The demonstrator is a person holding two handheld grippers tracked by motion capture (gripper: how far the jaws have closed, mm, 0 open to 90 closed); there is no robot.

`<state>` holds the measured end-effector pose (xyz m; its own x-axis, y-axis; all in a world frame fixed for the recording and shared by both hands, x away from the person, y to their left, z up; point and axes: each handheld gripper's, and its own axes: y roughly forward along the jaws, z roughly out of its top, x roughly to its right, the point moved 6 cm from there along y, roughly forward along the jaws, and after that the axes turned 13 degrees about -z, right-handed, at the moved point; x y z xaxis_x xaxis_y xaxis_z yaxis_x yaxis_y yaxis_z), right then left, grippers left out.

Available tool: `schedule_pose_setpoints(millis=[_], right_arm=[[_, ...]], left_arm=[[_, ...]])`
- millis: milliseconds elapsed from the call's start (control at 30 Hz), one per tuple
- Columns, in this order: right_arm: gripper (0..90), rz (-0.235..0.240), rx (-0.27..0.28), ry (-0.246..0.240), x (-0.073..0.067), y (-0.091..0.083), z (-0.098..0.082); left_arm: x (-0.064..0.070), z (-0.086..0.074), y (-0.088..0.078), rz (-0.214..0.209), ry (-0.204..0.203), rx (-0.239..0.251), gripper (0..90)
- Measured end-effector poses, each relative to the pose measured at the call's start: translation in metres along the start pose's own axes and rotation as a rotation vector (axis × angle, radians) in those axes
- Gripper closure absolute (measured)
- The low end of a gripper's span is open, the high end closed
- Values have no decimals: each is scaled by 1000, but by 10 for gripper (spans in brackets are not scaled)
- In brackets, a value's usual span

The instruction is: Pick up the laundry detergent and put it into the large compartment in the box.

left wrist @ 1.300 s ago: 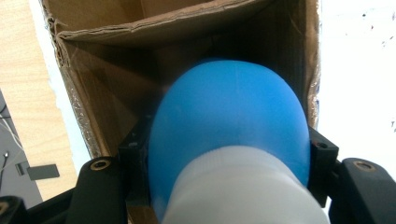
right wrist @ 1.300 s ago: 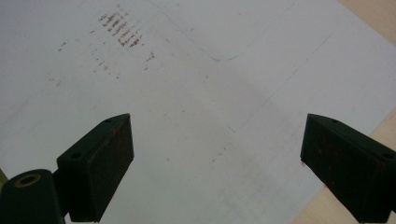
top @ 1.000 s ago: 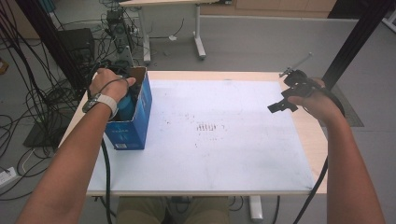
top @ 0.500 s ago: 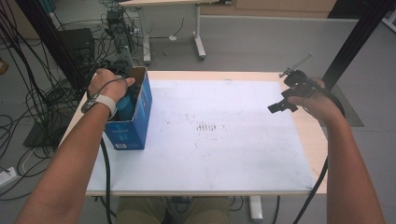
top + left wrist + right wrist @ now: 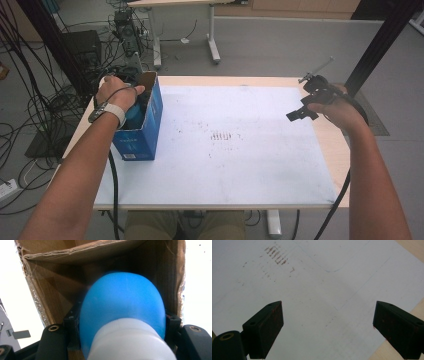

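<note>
1. High view — I see my left hand (image 5: 116, 95) sunk into the open blue box (image 5: 142, 127) at the table's (image 5: 330, 150) left edge, near the far-left corner; my right gripper (image 5: 300, 114) hovers over the right edge.
2. Left gripper view — my left gripper (image 5: 122, 325) clamps a blue bottle (image 5: 122, 307) with a white cap (image 5: 132, 342), inside the cardboard walls.
3. Right gripper view — jaws spread wide, empty, above the white mat (image 5: 312, 290).
</note>
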<state>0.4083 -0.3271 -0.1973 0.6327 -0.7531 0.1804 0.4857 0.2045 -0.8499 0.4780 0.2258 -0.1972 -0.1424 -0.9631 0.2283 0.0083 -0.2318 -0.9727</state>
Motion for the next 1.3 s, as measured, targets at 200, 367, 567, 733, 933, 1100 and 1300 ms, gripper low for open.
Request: schedule_pose_setpoints(millis=[200,367,567,733,933,1100,1300], right_arm=[[95,1,-1,3,0,1,-1],[95,1,-2,5,0,1,-1],[95,2,-1,6,0,1,-2],[95,1,-3,8,0,1,-3],[95,1,-1,8,0,0,-3],[95,0,-3,9,0,0,-3],[95,1,-4,8,-1,0,-3]], left_arm=[[-3,0,7,-7,-3,-4,372],[-3,-1,8,-5,-3,0,372],[-3,-1,8,-3,3,1,372],[-3,-1,9,-2,2,1,372],[-3,-1,9,-1,0,2,372],[-3,-1,9,-3,2,2,372],[-4,-1,9,-5,4,2,371]])
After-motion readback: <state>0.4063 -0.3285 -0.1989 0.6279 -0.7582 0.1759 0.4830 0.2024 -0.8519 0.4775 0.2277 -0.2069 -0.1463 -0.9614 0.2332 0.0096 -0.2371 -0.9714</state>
